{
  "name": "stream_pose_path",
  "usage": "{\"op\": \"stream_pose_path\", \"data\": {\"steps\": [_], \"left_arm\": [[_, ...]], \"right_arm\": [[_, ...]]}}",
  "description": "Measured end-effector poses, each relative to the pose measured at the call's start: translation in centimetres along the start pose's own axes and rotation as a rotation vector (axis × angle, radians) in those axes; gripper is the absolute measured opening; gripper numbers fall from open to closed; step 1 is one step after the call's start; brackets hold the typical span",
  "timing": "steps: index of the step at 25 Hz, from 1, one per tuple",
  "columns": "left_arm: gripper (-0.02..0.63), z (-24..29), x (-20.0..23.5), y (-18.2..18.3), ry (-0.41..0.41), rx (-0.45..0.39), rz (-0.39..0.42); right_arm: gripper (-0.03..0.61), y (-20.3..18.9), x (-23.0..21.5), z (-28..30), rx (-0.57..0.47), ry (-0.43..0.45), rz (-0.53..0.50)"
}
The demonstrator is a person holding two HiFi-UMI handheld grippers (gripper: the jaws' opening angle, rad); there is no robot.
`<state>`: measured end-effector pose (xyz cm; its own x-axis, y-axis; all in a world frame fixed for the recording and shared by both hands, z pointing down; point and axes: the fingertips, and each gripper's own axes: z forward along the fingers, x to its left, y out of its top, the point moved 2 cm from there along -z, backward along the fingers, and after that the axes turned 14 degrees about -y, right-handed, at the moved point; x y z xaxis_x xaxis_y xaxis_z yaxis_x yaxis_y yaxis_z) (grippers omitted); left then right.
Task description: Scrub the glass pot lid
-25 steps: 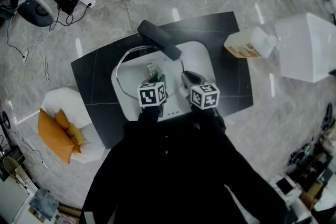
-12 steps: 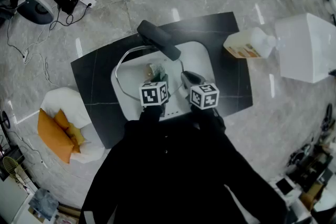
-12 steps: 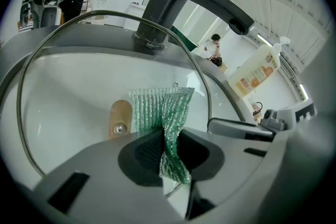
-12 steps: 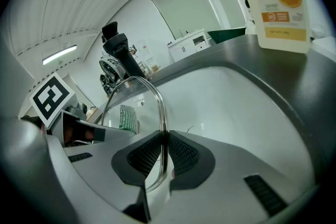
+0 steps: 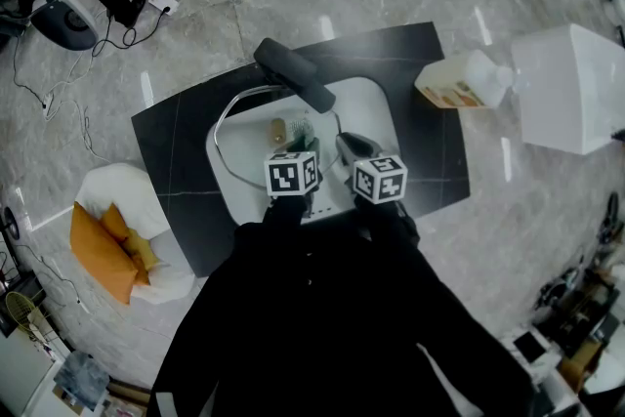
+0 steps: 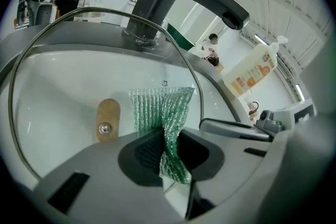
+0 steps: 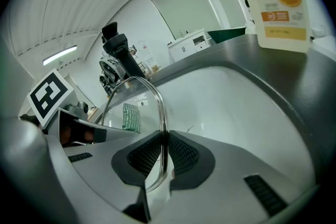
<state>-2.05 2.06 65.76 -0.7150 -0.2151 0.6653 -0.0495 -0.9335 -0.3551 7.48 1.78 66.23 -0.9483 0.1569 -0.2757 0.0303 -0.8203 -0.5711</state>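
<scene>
Down in the white sink (image 5: 376, 107), set into the dark worktop (image 5: 176, 132), we see the glass pot lid (image 6: 63, 97) below the black faucet (image 5: 296, 73). Our left gripper (image 6: 167, 152) has its jaws pinched narrow on a green mesh scouring cloth (image 6: 160, 107). The free end of the cloth is spread against the glass, just to the right of the lid's wooden knob (image 6: 107, 119). Our right gripper (image 7: 164, 157) is clamped on the lid's metal rim (image 7: 160, 107), with the rim running up between the two ribbed pads. Both grippers sit side by side at the near edge of the sink. A soap bottle (image 5: 464, 81) with an orange label lies on the worktop to the right, well apart from the lid.
</scene>
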Motion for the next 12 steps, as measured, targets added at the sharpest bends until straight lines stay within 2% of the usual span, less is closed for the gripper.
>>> {"op": "stream_pose_path", "data": {"steps": [12], "left_arm": [[0.064, 0.8, -1.3, 0.1, -0.038, 0.005, -0.01]], "right_arm": [[0.046, 0.0, 0.0, 0.0, 0.0, 0.0, -0.001]]}}
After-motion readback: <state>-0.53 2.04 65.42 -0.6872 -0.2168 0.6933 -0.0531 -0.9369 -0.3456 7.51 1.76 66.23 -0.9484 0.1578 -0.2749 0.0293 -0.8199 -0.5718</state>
